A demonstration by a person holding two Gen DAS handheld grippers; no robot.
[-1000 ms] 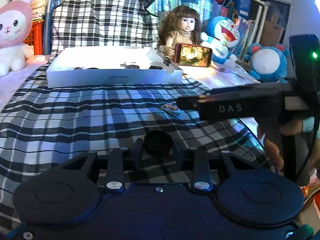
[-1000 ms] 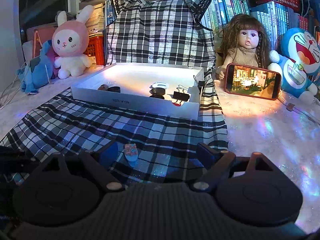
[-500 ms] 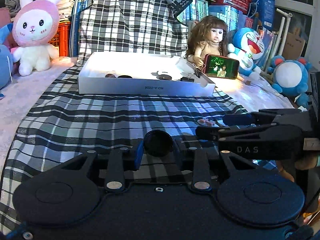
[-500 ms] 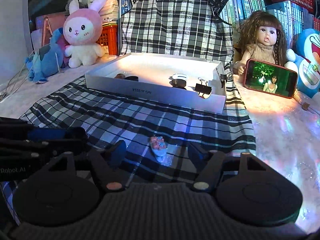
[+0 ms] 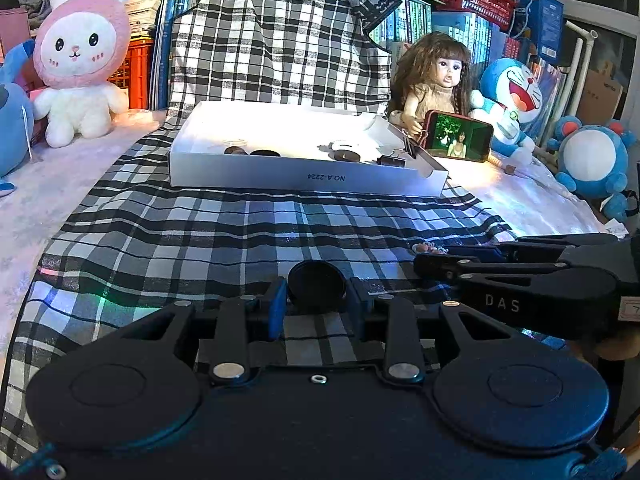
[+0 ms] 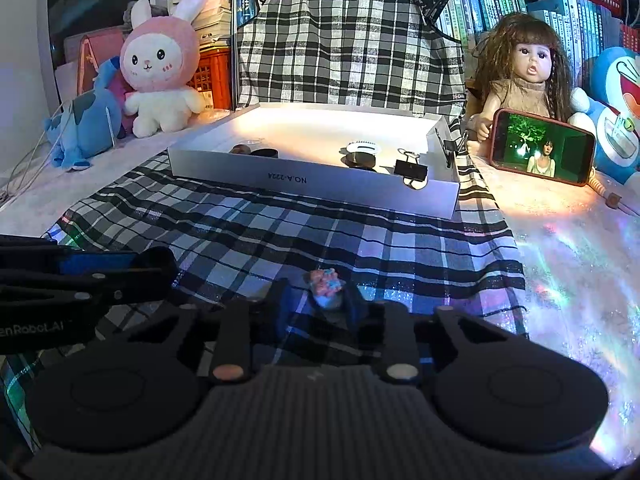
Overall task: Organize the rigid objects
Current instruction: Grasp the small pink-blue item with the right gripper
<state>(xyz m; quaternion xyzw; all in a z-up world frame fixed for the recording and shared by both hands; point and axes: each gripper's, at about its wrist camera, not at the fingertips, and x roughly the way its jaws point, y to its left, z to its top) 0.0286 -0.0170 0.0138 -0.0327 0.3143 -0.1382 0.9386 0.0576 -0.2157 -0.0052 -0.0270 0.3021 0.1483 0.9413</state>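
Observation:
In the left wrist view my left gripper (image 5: 316, 304) is shut on a black round disc (image 5: 317, 285) just above the plaid cloth (image 5: 200, 240). My right gripper (image 6: 324, 300) is closing its jaws on a small pink-and-blue trinket (image 6: 326, 282) that lies on the cloth, and the pads touch its sides. The right gripper (image 5: 432, 258) also shows from the side, with the trinket (image 5: 428, 247) at its tips. The left gripper (image 6: 166, 266) enters the right wrist view from the left. Farther back stands a white box (image 5: 304, 178), also seen as the white box (image 6: 320, 184), with several small items inside.
A black binder clip (image 6: 410, 169) and dark round pieces lie in the box. A doll (image 6: 524, 76) holds a lit phone (image 6: 542, 146) at the back right. A pink rabbit plush (image 5: 78, 64) sits back left and blue plush toys (image 5: 592, 160) sit right. Books line the back.
The right gripper's jaws have come together from wide apart around the trinket. The left gripper has shifted sideways with the disc still in it, so the box now sits centred in its view.

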